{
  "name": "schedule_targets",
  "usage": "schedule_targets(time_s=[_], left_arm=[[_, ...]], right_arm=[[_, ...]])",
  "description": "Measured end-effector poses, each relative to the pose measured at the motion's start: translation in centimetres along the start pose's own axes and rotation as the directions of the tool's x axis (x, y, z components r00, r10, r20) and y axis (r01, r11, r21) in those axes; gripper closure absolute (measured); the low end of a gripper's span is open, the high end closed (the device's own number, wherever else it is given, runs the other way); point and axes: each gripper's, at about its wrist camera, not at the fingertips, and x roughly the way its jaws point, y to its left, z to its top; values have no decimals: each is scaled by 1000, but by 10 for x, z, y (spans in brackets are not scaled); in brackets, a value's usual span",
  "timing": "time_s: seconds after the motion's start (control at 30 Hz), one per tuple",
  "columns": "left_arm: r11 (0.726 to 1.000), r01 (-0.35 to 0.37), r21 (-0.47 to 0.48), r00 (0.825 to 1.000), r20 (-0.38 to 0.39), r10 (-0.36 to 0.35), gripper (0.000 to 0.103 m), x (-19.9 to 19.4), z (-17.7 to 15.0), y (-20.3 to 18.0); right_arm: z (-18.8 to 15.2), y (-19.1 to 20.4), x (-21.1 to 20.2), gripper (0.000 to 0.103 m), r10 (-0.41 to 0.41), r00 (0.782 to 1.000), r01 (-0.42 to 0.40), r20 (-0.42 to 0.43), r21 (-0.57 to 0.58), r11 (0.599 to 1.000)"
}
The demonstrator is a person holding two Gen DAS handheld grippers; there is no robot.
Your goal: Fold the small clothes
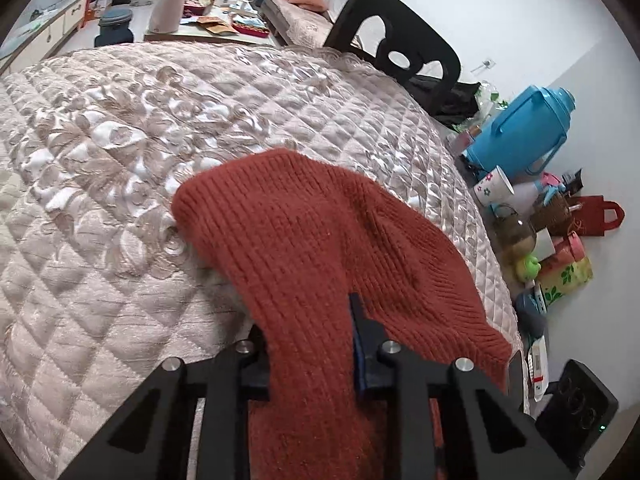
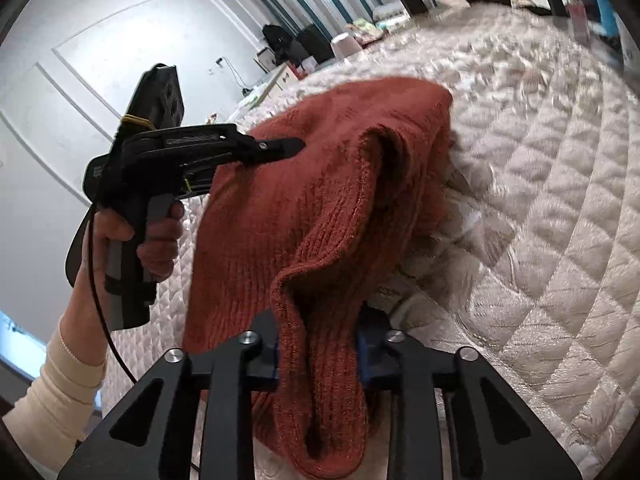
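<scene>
A rust-red ribbed knit garment (image 1: 304, 240) is lying partly on a quilted beige bedspread (image 1: 100, 160), with its near end being lifted off the cover by both grippers. In the left wrist view the knit is running up from the bed and passing between the fingers of the left gripper (image 1: 310, 344), whose jaws are pressing in on the fabric from both sides, gripping it. In the right wrist view the same garment (image 2: 320, 200) is bunching into a thick vertical fold that is dropping between the blue-padded fingers of the right gripper (image 2: 318, 344), and those jaws are likewise pinching the cloth. The far end of the knit is resting on the bedspread (image 2: 540, 200), draping in a hump.

From the right wrist camera, the left gripper (image 2: 298, 145) is showing at the left, its tip lying against the upper edge of the garment, and a hand (image 2: 156, 236) in a cream sleeve (image 2: 60, 392) is wrapping around its handle.

Beyond the bed a black chair (image 1: 396, 48) is standing at the far edge. On the floor to the right a blue thermos jug (image 1: 524, 128) is standing among a flowered cup (image 1: 494, 190) and a small red bag (image 1: 596, 212)
</scene>
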Motion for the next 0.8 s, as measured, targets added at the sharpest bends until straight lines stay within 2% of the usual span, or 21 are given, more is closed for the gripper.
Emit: schedule_targets(time_s=[0.2, 0.43, 0.63, 0.8], left_arm=[[1000, 23, 6, 998, 51, -24, 77, -30, 0, 4], [1000, -2, -23, 993, 120, 4, 77, -78, 0, 28], [996, -65, -67, 984, 163, 75, 76, -114, -1, 65], [990, -87, -112, 977, 182, 107, 76, -137, -5, 105]], right_arm=[[8, 28, -11, 79, 36, 999, -36, 32, -20, 999], [11, 62, -3, 79, 71, 997, -68, 38, -68, 995], [21, 96, 34, 79, 122, 992, -121, 9, -109, 987], [26, 119, 72, 79, 139, 990, -142, -30, -147, 979]])
